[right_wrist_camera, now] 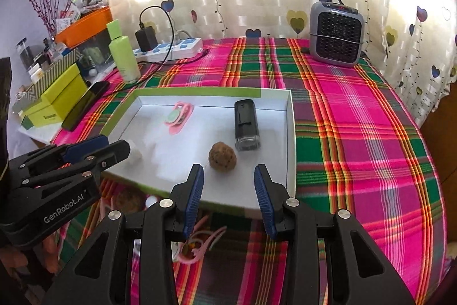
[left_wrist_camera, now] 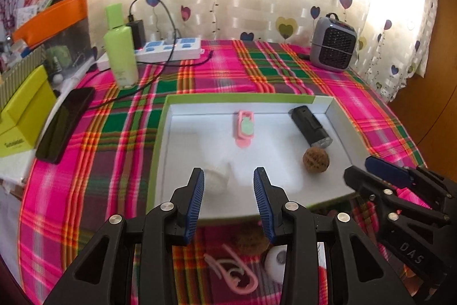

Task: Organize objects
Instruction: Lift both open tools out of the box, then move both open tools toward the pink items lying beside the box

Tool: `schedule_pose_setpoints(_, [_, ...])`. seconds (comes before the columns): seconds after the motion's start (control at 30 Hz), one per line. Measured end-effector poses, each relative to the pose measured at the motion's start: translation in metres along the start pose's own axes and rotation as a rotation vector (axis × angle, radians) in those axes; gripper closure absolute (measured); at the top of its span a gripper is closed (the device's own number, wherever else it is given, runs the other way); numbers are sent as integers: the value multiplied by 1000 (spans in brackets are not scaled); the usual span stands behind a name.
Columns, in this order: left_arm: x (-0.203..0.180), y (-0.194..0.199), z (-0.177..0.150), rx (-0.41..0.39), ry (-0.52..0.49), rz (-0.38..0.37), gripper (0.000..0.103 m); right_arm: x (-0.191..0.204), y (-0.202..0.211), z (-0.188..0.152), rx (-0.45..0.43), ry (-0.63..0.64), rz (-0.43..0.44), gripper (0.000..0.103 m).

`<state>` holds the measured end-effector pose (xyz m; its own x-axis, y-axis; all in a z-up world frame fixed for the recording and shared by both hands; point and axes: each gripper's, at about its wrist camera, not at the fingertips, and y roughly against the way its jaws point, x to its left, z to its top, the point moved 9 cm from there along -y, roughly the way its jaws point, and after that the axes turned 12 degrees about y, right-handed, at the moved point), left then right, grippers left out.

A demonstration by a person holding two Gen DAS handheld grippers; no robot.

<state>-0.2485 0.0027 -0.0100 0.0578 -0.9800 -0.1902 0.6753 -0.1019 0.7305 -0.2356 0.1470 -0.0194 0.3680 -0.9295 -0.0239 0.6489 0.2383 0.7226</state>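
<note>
Left wrist view shows the white tray with a green rim lying on the plaid tablecloth, and already inside it are a pink clip with a green disc, a black rectangular device, a brown walnut and a small white object that is too blurred to name. On the cloth below the near edge of the tray wait a second walnut, a pink loop-shaped piece and a white ball. The left gripper hangs over the near edge of the tray with its jaws apart and nothing between them; the right gripper is likewise parted and empty, and the walnut in the tray sits just beyond its fingertips. The loose things lie low, under the fingers of both tongs, partly hidden by them. I judge all three to be light. The second walnut looks hard and rough, so it should hold well if pinched across its middle. The white ball seems smooth and may roll or slip, so the pads should meet at its widest part. The pink loop-shaped piece looks thin and flexible; taking it on one strand near the bend seems safest.
</note>
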Motion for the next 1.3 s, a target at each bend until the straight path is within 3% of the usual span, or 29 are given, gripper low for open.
schedule_pose_setpoints(0.63, [17,24,-40,-1,-10,15,68,20,18,-24,-40,33,48,65])
schedule_pose_setpoints(1.3, [35,20,-72,52,36,-59,59,9,17,-53,1,7,44,65])
